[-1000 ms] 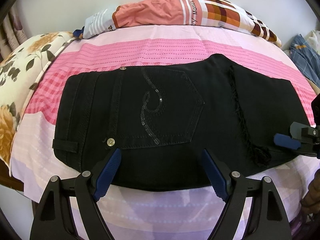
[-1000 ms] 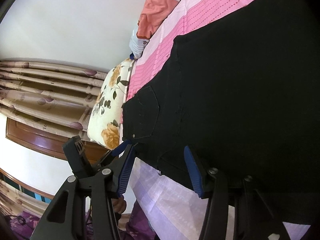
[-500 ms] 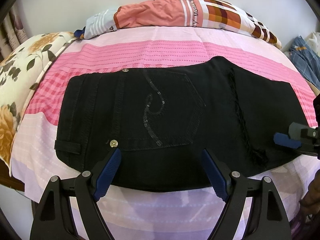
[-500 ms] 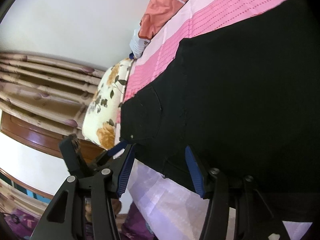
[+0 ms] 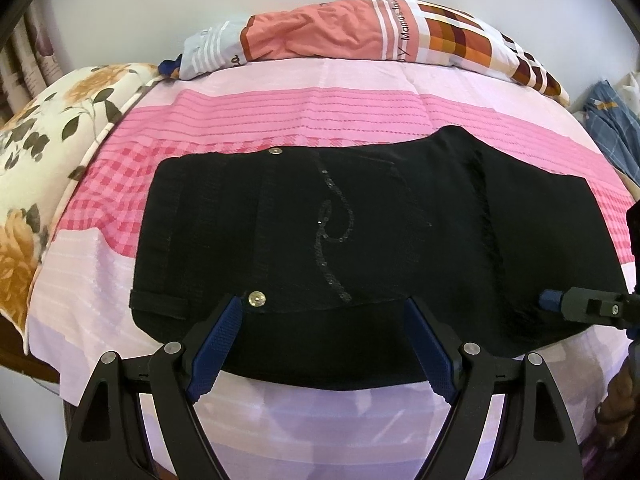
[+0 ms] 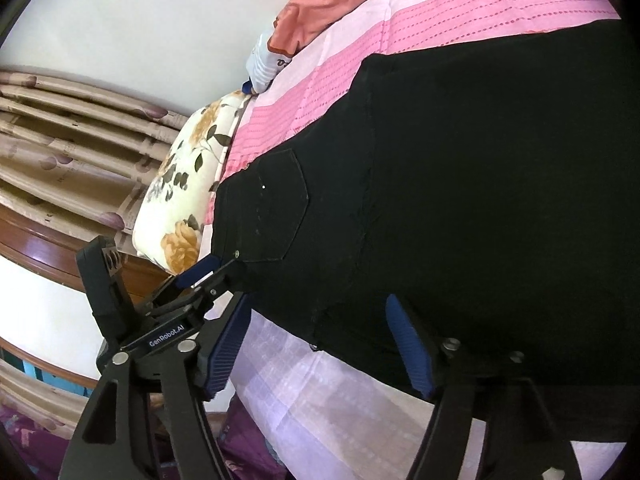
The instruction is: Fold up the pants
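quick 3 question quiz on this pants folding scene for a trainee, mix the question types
1. True or false: the black pants lie folded on the pink bedspread.
2. Which pillow sits at the far edge of the bed: A floral pillow, B orange checked pillow?
3. Fill in: the fingers of the left gripper are ____ at the pants' near edge.

Key: 1 true; 2 B; 3 open

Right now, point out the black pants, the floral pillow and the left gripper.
black pants [image 5: 360, 240]: left wrist view, back pocket's sequin swirl.
floral pillow [image 6: 180, 192]: right wrist view, middle of printed face.
left gripper [image 5: 324, 344]: left wrist view, midway between its fingertips.
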`<state>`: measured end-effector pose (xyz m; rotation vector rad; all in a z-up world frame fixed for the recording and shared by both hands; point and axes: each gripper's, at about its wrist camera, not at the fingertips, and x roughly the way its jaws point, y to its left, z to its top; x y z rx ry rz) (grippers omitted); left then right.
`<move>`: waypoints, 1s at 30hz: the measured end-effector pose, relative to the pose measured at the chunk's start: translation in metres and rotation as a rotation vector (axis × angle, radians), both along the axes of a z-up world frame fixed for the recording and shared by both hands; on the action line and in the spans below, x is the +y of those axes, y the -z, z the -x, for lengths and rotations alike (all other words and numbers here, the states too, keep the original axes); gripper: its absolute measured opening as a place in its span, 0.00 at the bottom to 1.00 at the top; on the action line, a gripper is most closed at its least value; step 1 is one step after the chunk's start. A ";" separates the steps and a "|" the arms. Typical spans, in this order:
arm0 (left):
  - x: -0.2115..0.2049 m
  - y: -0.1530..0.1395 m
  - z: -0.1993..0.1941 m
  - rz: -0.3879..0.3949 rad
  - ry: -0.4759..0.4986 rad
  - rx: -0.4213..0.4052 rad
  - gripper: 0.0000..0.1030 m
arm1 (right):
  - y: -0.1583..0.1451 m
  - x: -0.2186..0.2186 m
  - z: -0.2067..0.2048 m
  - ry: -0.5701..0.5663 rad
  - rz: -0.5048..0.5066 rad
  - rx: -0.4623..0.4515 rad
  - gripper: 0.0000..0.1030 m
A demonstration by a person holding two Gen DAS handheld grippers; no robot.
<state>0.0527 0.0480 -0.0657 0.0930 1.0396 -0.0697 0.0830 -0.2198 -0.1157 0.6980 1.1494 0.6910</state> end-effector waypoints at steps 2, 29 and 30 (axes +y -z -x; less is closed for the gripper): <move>0.003 -0.001 -0.001 -0.003 -0.002 -0.003 0.80 | 0.000 0.002 0.000 -0.005 0.008 -0.002 0.72; 0.056 -0.010 -0.012 -0.149 0.036 -0.069 0.80 | -0.001 0.003 0.004 -0.020 0.038 -0.002 0.96; 0.060 -0.012 -0.013 -0.147 0.048 -0.070 0.80 | -0.001 0.004 0.004 -0.019 0.039 -0.002 0.97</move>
